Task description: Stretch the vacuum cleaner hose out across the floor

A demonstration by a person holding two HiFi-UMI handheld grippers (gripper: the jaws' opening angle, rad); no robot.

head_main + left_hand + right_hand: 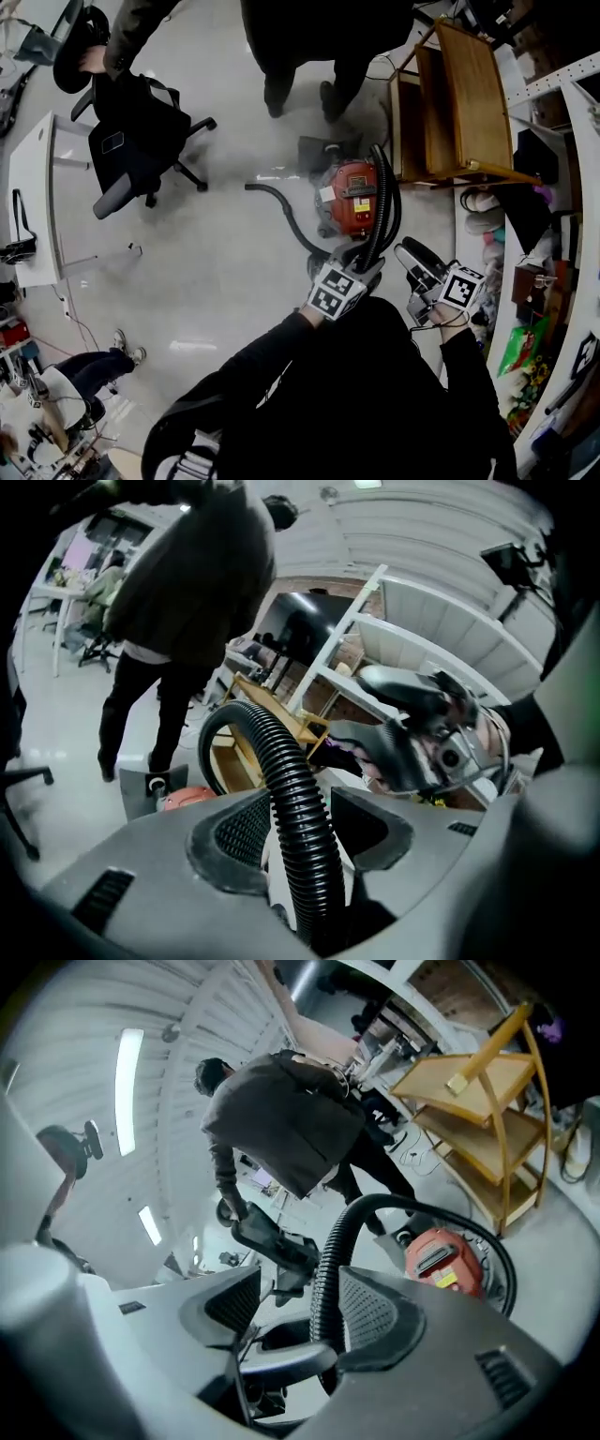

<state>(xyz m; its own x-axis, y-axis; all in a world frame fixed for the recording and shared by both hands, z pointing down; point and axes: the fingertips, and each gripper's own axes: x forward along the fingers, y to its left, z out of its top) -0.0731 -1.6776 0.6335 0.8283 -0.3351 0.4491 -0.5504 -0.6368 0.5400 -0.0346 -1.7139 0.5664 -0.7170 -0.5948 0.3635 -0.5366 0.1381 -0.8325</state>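
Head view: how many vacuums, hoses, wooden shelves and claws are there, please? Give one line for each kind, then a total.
Vacuum: 1
Hose: 1
Wooden shelf: 1
Claws: 2, left claw and right claw
Total: 5

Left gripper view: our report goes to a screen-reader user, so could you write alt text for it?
A black ribbed hose rises between the two grey jaws in the foreground and loops over to the left, down toward a red vacuum cleaner. Behind stand a person in dark clothes and a wooden shelf.
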